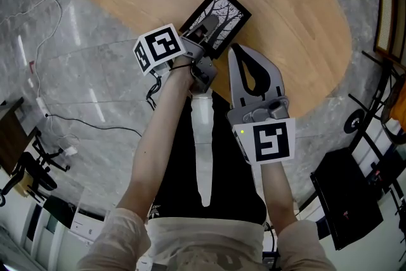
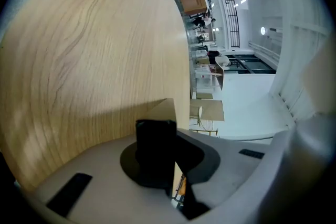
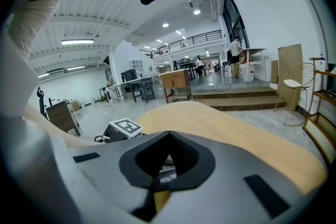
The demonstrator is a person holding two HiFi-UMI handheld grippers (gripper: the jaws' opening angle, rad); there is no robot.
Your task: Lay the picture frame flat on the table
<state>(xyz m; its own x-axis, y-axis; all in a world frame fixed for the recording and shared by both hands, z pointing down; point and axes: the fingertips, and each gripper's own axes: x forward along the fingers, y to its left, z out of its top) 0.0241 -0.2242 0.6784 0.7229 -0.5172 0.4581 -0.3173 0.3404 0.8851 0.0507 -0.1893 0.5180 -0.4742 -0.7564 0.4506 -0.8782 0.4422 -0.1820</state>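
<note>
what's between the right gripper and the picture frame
Only bare wooden table lies between the right gripper and the picture frame; the head view shows it.

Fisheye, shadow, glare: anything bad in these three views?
Head view: sharp, evenly lit, edges bent. Left gripper view: strong fisheye, black corners, shadow band on the table, hall at right washed out. Right gripper view: same fisheye, even light.

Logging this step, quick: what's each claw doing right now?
Left claw: closed on the near edge of the picture frame.
Right claw: closed, holding nothing.
</note>
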